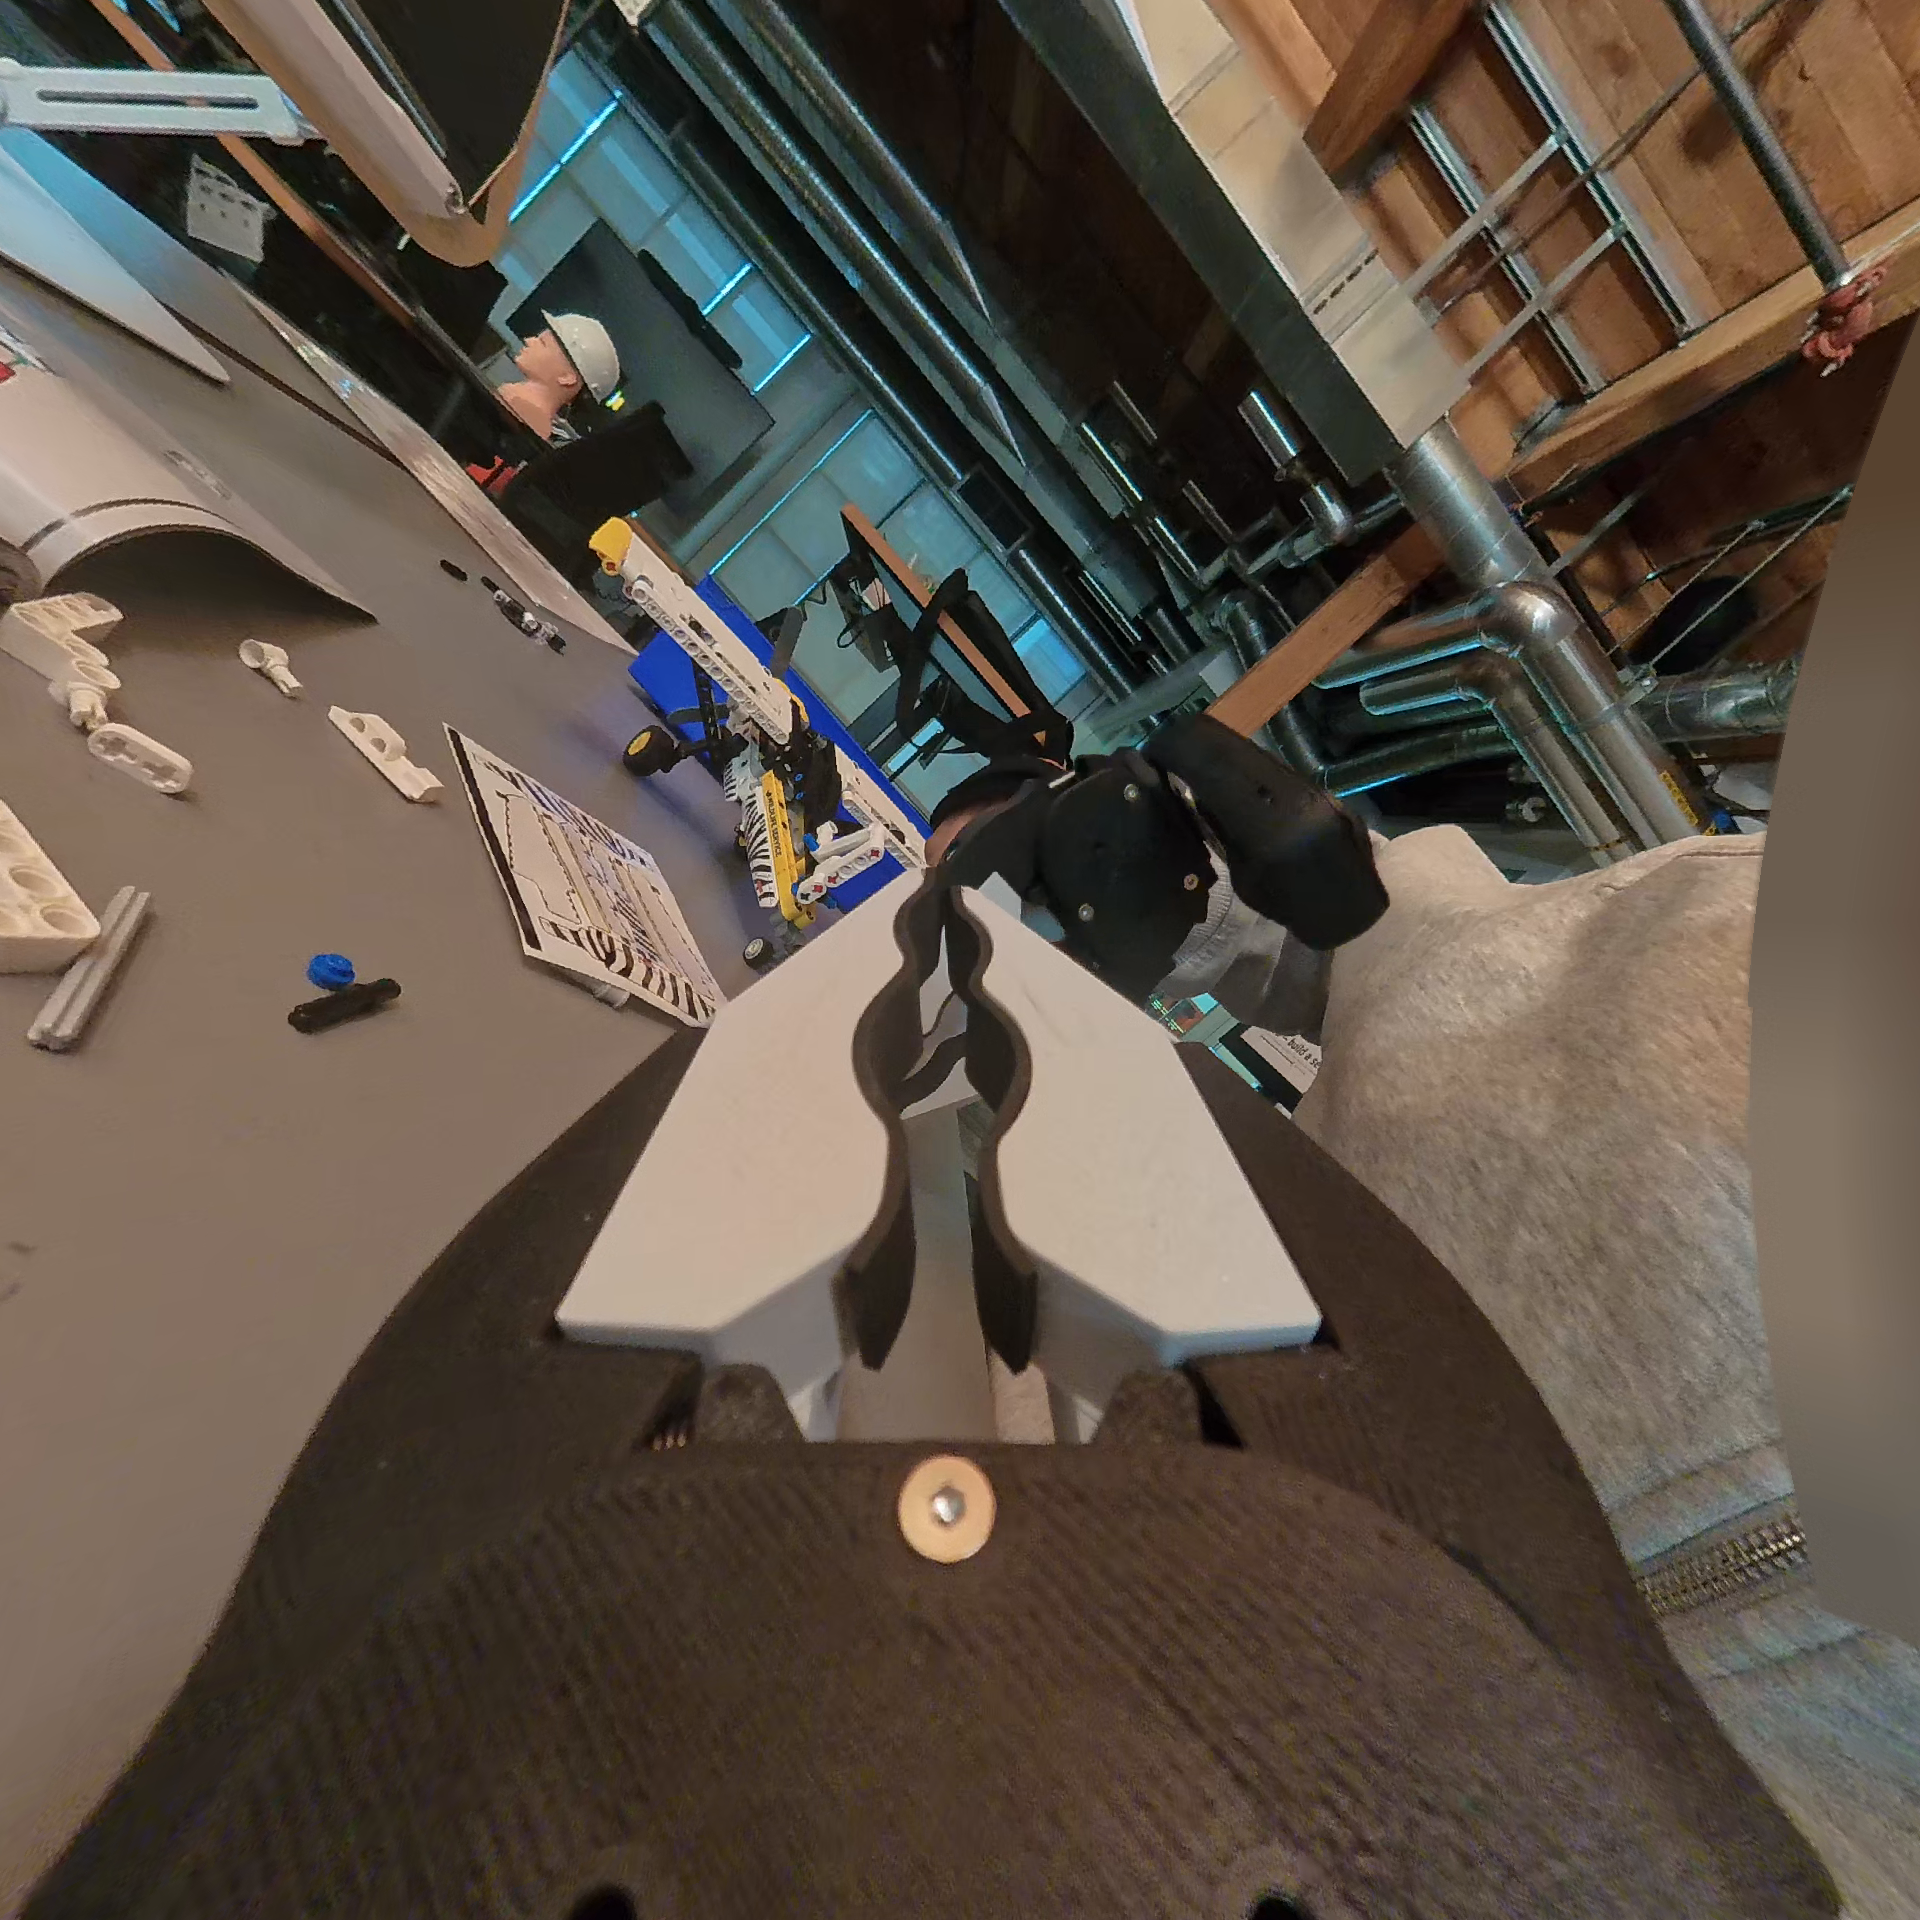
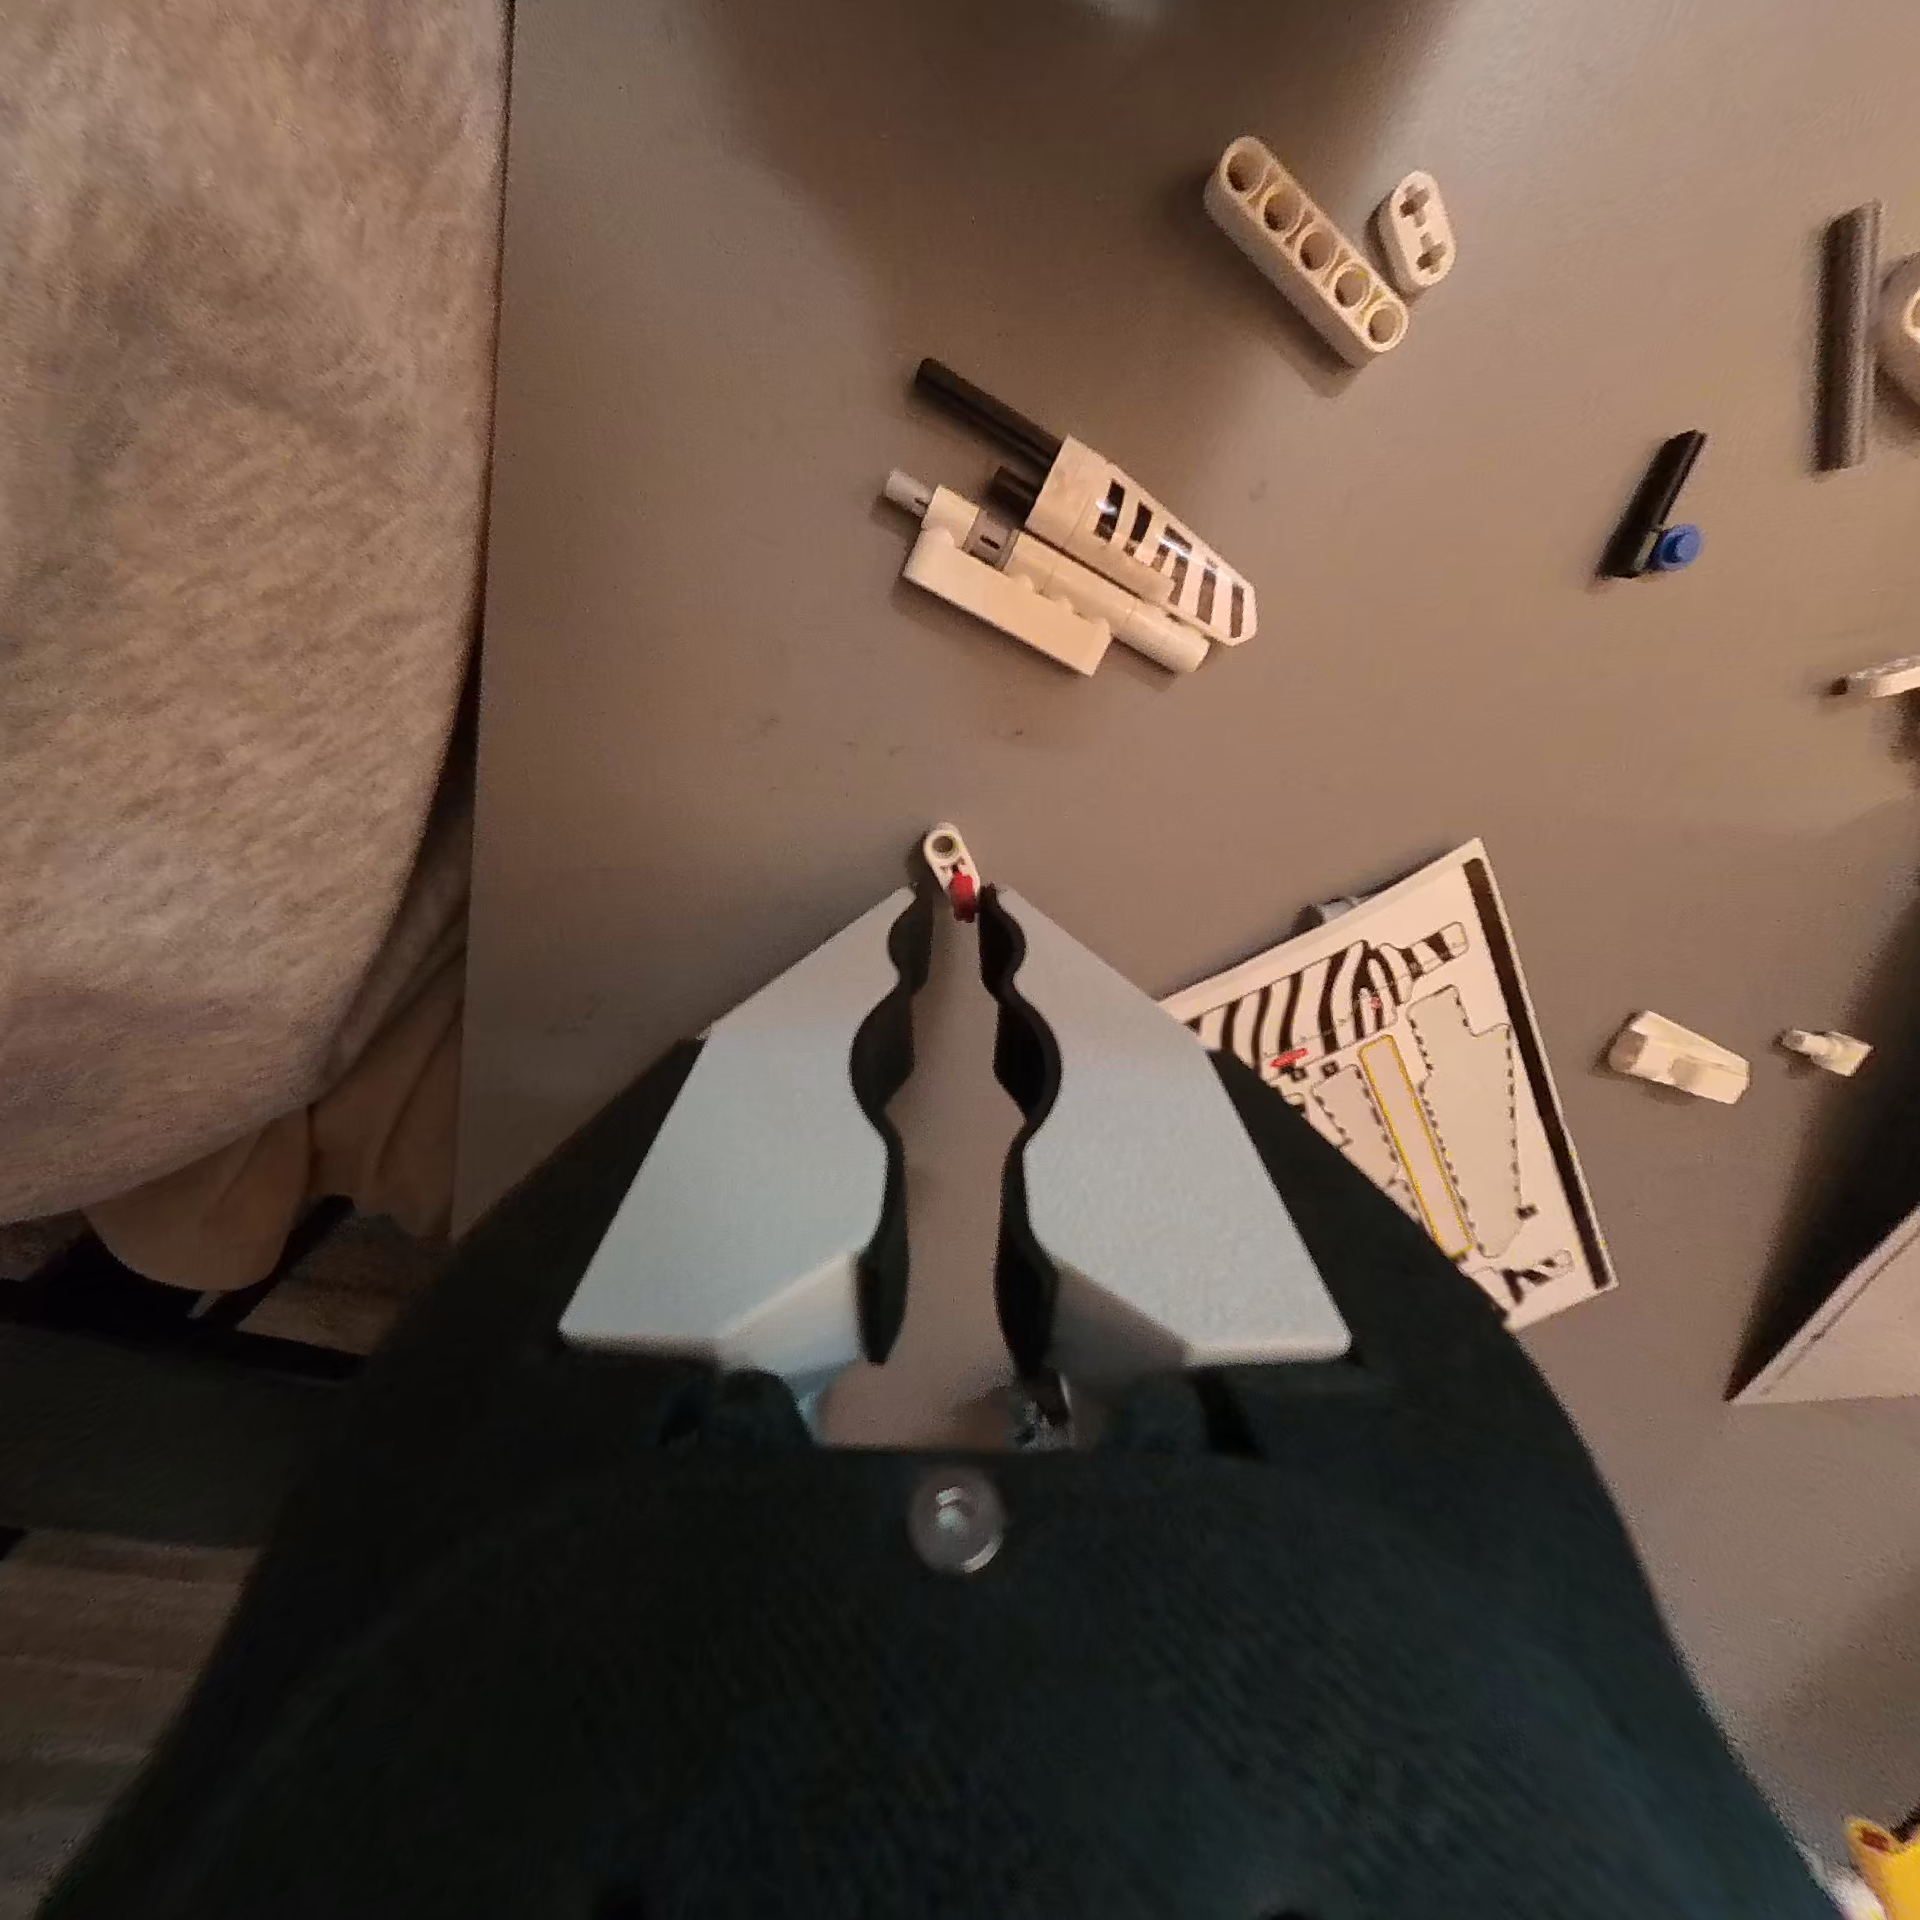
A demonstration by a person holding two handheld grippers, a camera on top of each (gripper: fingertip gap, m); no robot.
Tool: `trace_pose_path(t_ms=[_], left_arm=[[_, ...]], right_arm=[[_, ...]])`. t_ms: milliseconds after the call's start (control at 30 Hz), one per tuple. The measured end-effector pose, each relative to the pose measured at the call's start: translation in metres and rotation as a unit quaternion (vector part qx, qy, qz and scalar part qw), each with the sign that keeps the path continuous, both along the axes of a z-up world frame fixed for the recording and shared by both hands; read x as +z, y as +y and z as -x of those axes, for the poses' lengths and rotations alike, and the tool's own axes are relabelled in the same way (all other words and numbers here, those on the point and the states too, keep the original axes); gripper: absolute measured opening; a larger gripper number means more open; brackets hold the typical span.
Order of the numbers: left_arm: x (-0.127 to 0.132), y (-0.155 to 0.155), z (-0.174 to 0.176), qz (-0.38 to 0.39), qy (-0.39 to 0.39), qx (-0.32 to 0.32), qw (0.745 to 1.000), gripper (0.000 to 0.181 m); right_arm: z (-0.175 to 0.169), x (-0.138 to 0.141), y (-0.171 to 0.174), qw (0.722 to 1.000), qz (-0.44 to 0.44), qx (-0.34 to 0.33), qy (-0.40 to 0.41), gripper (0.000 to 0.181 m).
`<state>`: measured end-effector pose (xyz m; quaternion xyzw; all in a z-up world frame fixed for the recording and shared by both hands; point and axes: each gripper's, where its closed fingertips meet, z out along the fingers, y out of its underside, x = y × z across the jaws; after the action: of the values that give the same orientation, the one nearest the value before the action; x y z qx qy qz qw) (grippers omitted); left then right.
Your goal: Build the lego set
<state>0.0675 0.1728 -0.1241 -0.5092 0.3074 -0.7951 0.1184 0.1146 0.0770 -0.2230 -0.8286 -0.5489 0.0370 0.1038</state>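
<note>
My left gripper is shut on a thin white piece with black stripes, held between its dark pads above the grey table. My right gripper is shut on a small white link with a red pin, held at the fingertips just over the table. A zebra-striped white sub-assembly with black axles lies ahead of the right gripper. A partly built yellow and white model stands at the table's far edge.
A sticker sheet lies to the right, also in the left wrist view. Loose parts: a white five-hole beam, a black pin with a blue stud, grey axles. A person's grey sleeve borders the left. Left tips to right tips: about 15 cm.
</note>
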Motion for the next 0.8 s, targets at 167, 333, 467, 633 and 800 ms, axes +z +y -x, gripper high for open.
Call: trace_pose_path(t_ms=[167,333,467,633,800], left_arm=[[-0.0003,0.0002,-0.0003,0.001,0.001,0.000,1.000,0.000],[-0.0002,0.0002,-0.0001,0.001,0.000,0.000,1.000,0.000],[-0.0003,0.0003,-0.0001,0.002,0.001,0.000,1.000,0.000],[-0.0005,0.0006,-0.0002,0.002,0.001,0.000,1.000,0.000],[-0.0005,0.0010,-0.0001,0.003,0.000,0.001,1.000,0.000]], right_arm=[[0.0010,0.0006,0.0008,1.000,0.007,-0.013,0.006,0.003],[0.0033,0.0005,0.0032,1.000,0.010,-0.025,0.003,0.003],[0.0055,0.0001,0.0045,0.999,0.018,-0.034,-0.023,0.003],[0.0059,-0.0008,0.0042,0.996,0.026,-0.043,-0.069,0.002],[0.0066,-0.0014,0.0042,0.994,0.023,-0.042,-0.102,0.002]])
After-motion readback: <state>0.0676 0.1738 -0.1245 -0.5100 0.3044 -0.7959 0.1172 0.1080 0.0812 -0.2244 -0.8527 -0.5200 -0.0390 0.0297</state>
